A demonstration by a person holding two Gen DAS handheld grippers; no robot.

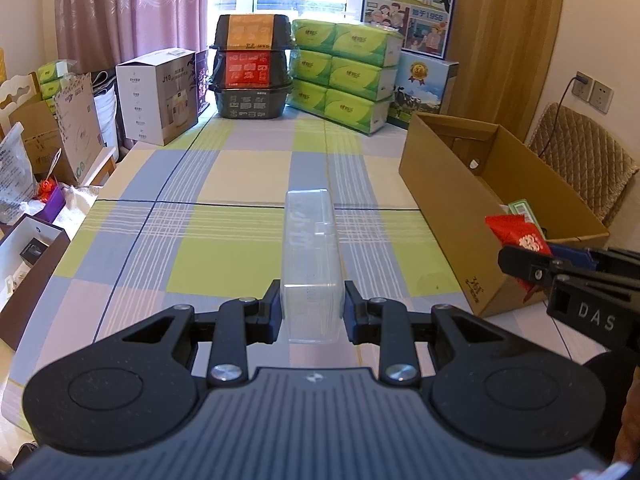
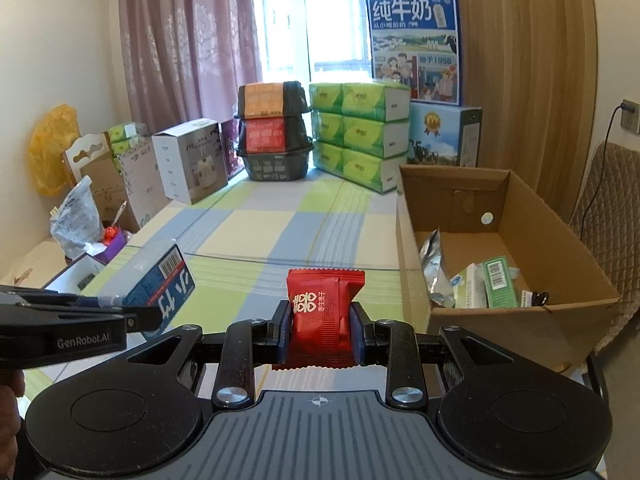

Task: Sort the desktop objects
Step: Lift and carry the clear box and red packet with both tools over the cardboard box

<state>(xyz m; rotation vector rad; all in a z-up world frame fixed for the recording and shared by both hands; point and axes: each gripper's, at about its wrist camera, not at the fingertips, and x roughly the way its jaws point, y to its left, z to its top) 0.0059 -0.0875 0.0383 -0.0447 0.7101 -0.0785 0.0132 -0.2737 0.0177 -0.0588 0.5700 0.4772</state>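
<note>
clear glossy plastic box [image 1: 312, 264]; shiny red foil packet [image 2: 323, 312]; matt cardboard box [image 2: 516, 240].

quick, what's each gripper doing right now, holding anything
Left gripper: closed on the clear plastic box.
Right gripper: closed on the red snack packet.

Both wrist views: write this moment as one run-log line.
left hand-held gripper: shut on clear plastic box | right hand-held gripper: shut on red packet | cardboard box: open, holds items
</note>
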